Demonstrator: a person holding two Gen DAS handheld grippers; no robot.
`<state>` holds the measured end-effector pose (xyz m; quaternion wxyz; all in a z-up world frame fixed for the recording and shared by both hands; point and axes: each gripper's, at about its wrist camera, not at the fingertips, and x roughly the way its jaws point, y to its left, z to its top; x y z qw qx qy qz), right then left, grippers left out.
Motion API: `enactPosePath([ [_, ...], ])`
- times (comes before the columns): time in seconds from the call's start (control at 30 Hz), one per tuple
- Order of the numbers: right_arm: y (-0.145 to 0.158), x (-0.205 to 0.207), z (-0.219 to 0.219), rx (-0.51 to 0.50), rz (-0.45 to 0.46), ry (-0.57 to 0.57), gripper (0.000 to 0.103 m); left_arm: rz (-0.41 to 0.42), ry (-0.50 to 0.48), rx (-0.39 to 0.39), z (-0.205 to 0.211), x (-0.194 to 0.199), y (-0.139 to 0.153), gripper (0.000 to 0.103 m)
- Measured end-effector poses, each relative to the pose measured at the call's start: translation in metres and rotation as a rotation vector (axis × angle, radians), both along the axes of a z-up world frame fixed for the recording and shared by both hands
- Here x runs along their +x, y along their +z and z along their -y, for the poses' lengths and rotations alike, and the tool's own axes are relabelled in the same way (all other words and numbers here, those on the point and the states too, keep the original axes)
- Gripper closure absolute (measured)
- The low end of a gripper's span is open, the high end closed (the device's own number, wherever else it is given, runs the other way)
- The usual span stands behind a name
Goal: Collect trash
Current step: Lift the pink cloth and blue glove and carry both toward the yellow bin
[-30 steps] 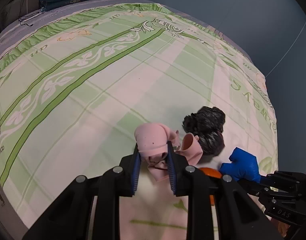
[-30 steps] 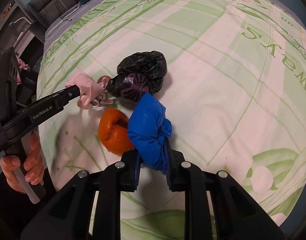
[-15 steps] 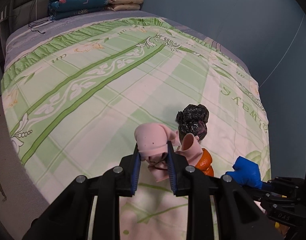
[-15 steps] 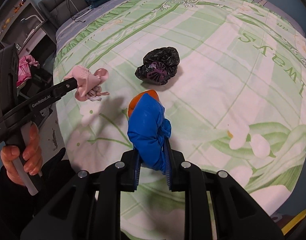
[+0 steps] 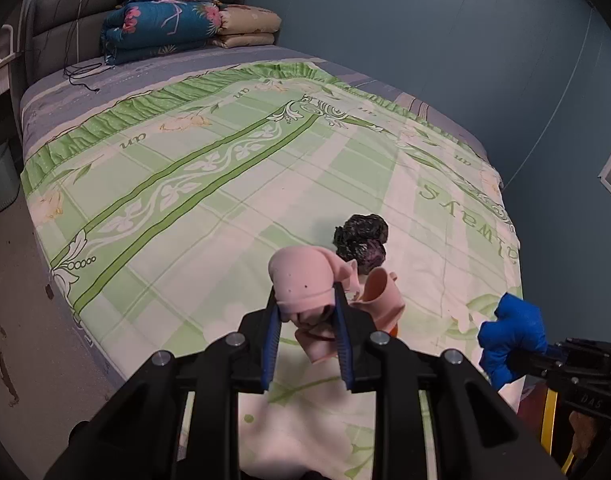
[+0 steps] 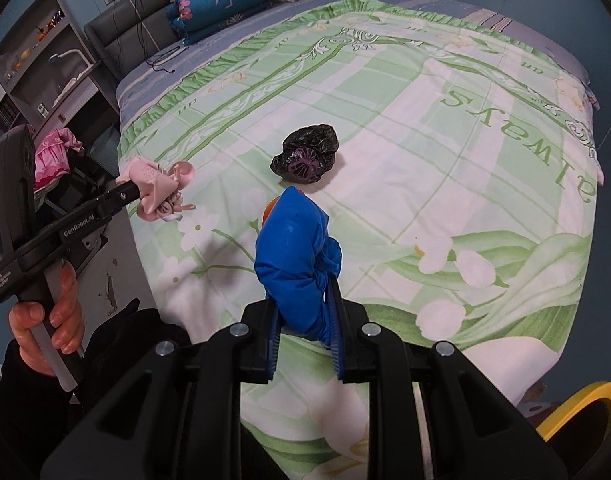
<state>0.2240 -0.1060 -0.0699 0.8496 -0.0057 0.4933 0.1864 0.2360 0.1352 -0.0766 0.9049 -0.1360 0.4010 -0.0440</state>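
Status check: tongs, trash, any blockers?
Left tongs shut on pink bag. Right tongs shut on blue bag. Black bag on bed. No blockers seen.

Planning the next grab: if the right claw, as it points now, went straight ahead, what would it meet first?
Probably the orange item, which peeks out just behind the blue bag the right claw holds; the black bag lies farther along. Depth is unclear.

The left gripper (image 5: 305, 320) is held out level above the bed's near edge, its two blue-padded fingers (image 5: 270, 332) clamped on a pink wad (image 5: 305, 284); a bare hand (image 6: 45, 320) grips its handle from below; the right gripper (image 6: 303, 332) sits just beside it, raised, fingers pinched tight on a blue wad (image 6: 295, 256).
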Motion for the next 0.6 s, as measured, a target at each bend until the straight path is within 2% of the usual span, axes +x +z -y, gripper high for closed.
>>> enactPosePath([
  [0.27, 0.022, -0.025, 0.025, 0.023, 0.053, -0.038, 0.084, 0.048, -0.057, 0.005, 0.024, -0.028, 0.018, 0.080],
  [0.6, 0.055, -0.059, 0.068, 0.050, 0.141, -0.109, 0.084, 0.128, -0.173, 0.002, 0.074, -0.061, 0.055, 0.080],
])
